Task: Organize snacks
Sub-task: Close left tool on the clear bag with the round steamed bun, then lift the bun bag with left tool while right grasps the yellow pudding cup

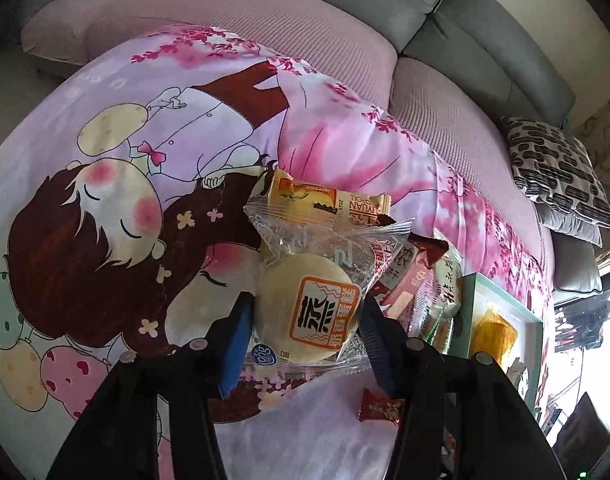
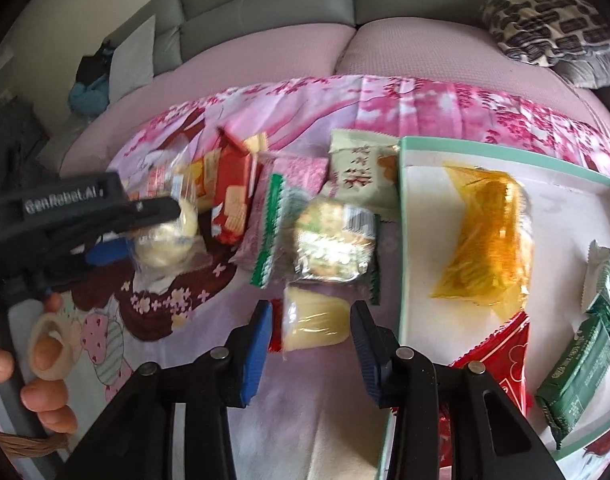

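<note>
My left gripper [image 1: 305, 320] is shut on a round pale cake [image 1: 305, 312] in a clear wrapper with an orange label, held over the cartoon-print cloth [image 1: 105, 200]. The right wrist view shows that left gripper [image 2: 153, 236] at the left with the same round cake [image 2: 165, 244]. My right gripper [image 2: 313, 336] is shut on a pale yellow cake [image 2: 317, 320] in clear wrap, just left of the white box with a teal rim [image 2: 401, 240]. A red wrapper edge [image 2: 276, 332] shows beside the yellow cake.
The box holds an orange packet [image 2: 485, 240], a red packet [image 2: 501, 352] and green packets [image 2: 577, 376]. A snack pile lies on the cloth: a green-edged cracker pack [image 2: 329, 240], a pale green packet [image 2: 361, 176], a red biscuit pack [image 2: 233, 192]. A red candy [image 1: 381, 404] lies loose. A person's hand [image 2: 45, 360] is at the left.
</note>
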{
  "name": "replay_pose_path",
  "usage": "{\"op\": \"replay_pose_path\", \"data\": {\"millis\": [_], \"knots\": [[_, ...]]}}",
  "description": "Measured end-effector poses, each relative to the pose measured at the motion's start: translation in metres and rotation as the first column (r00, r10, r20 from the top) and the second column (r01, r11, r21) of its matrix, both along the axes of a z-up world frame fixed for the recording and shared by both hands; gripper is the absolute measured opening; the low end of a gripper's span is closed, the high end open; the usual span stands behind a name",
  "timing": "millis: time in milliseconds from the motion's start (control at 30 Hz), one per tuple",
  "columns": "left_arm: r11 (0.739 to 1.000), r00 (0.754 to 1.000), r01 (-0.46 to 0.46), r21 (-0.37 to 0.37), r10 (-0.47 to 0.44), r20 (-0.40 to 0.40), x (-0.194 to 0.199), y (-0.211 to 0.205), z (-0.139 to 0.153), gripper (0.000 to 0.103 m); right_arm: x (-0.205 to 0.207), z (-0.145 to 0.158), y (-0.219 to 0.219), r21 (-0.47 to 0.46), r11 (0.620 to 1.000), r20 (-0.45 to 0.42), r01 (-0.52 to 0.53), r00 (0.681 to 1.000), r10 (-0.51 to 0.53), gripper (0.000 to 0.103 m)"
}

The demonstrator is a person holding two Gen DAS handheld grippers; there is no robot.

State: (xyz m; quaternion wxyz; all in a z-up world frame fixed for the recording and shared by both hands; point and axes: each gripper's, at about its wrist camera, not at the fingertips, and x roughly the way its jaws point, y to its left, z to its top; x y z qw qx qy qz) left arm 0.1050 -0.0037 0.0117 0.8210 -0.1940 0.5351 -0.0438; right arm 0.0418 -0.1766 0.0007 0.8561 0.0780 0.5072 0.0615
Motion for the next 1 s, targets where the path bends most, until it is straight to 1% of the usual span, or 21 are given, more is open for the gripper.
{"op": "replay_pose_path", "data": {"millis": [200, 300, 333, 467, 533, 667, 800, 867, 1000], "knots": [[1.0, 1.0, -0.019, -0.004, 0.019, 0.01, -0.006, 0.007, 0.004, 0.054, -0.001, -0.002, 0.01, 0.01, 0.999, -0.006, -0.031, 1.0, 0.031, 0.042], [1.0, 1.0, -0.019, -0.001, 0.019, 0.016, -0.007, 0.008, 0.006, 0.054, 0.0, -0.003, 0.019, -0.004, 0.998, -0.004, -0.055, 0.998, 0.055, 0.043], [1.0, 1.0, -0.02, 0.0, 0.02, 0.016, -0.008, 0.009, 0.006, 0.054, 0.0, -0.004, 0.019, -0.008, 0.998, -0.004, -0.055, 0.998, 0.055, 0.042], [1.0, 1.0, -0.017, -0.002, 0.017, 0.01, -0.007, 0.008, 0.005, 0.054, 0.0, -0.006, 0.012, 0.023, 0.999, -0.011, -0.034, 0.999, 0.034, 0.042], [1.0, 1.0, -0.011, -0.002, 0.011, 0.011, -0.007, 0.007, 0.006, 0.054, 0.002, -0.011, 0.009, 0.02, 1.0, -0.026, -0.024, 0.999, 0.025, 0.043], [1.0, 1.0, -0.011, -0.001, 0.011, 0.01, -0.005, 0.006, 0.005, 0.054, 0.005, -0.018, 0.007, 0.045, 0.999, -0.052, -0.014, 0.999, 0.016, 0.043], [1.0, 1.0, -0.012, 0.001, 0.012, 0.005, -0.004, 0.007, 0.004, 0.054, 0.008, -0.021, 0.007, 0.036, 0.999, -0.05, -0.021, 0.999, 0.022, 0.043], [1.0, 1.0, -0.011, 0.002, 0.011, 0.006, -0.004, 0.007, 0.004, 0.054, 0.007, -0.02, 0.008, 0.035, 0.999, -0.042, -0.024, 0.999, 0.025, 0.04], [1.0, 1.0, -0.007, 0.002, 0.007, 0.01, -0.004, 0.006, 0.005, 0.054, 0.006, -0.015, 0.01, 0.036, 0.999, -0.03, -0.017, 0.999, 0.018, 0.04]]}}
